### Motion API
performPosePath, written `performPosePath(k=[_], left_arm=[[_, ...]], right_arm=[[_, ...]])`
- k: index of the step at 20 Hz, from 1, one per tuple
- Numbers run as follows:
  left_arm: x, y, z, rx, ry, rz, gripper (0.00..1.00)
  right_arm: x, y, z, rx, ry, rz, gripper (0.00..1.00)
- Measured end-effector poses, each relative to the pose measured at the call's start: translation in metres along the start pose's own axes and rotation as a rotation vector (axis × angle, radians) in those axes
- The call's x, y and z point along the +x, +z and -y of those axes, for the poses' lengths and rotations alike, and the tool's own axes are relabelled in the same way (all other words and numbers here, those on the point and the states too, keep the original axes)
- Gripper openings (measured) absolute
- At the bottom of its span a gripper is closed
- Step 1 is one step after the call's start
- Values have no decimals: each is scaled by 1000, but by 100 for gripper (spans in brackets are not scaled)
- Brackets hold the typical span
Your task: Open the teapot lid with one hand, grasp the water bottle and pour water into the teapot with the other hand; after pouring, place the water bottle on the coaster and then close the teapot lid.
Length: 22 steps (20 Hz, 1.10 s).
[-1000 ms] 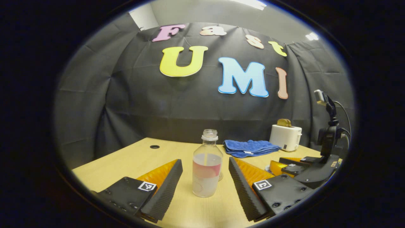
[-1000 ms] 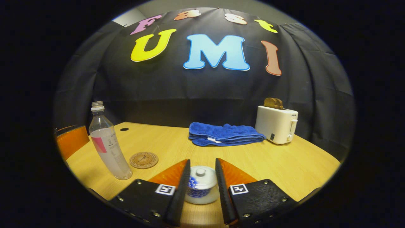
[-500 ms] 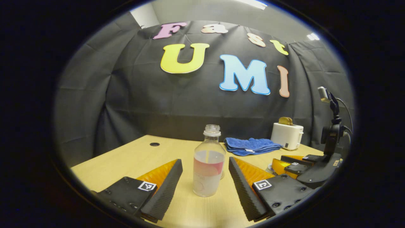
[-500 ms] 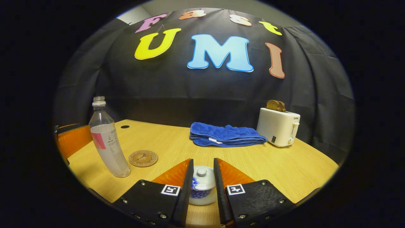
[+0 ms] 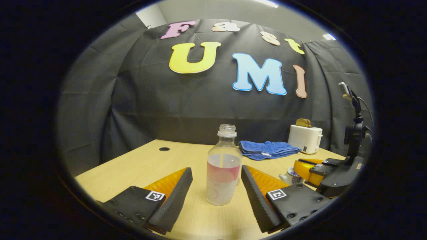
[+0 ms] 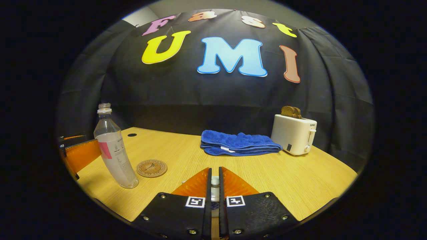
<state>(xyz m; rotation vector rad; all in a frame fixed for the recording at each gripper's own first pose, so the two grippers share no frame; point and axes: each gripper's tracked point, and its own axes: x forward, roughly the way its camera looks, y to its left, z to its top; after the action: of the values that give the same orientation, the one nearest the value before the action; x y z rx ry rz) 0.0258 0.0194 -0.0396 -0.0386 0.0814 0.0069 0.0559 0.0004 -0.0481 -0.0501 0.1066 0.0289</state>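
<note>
In the right gripper view, the right gripper (image 6: pixel 214 181) is pinching the teapot lid's knob (image 6: pixel 215 182) between nearly closed fingers, hiding the pot. The left gripper view is showing the left gripper (image 5: pixel 216 180) spread wide around the uncapped water bottle (image 5: pixel 223 175), not touching it, and the teapot (image 5: pixel 291 176) sitting beneath the right gripper. The coaster (image 6: pixel 151 168) is lying just beside the bottle on the table (image 6: pixel 300 180).
</note>
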Motion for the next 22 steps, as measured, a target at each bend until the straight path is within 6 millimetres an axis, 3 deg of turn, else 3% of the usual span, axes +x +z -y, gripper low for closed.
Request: performPosePath(k=[10,16,19,22], left_arm=[[33,-22,9,113,-7,-62,100],[48,-34,13,186,-6,-97,100],[49,-33,15,215,-15,-93,87],[50,-27,15,323,-17,-96,84]], right_arm=[[-23,46,12,-10,-14,147,9],[-30,34,32,46,-27,137,9],[-31,22,43,70,-38,119,9],[-34,19,51,88,-43,116,9]])
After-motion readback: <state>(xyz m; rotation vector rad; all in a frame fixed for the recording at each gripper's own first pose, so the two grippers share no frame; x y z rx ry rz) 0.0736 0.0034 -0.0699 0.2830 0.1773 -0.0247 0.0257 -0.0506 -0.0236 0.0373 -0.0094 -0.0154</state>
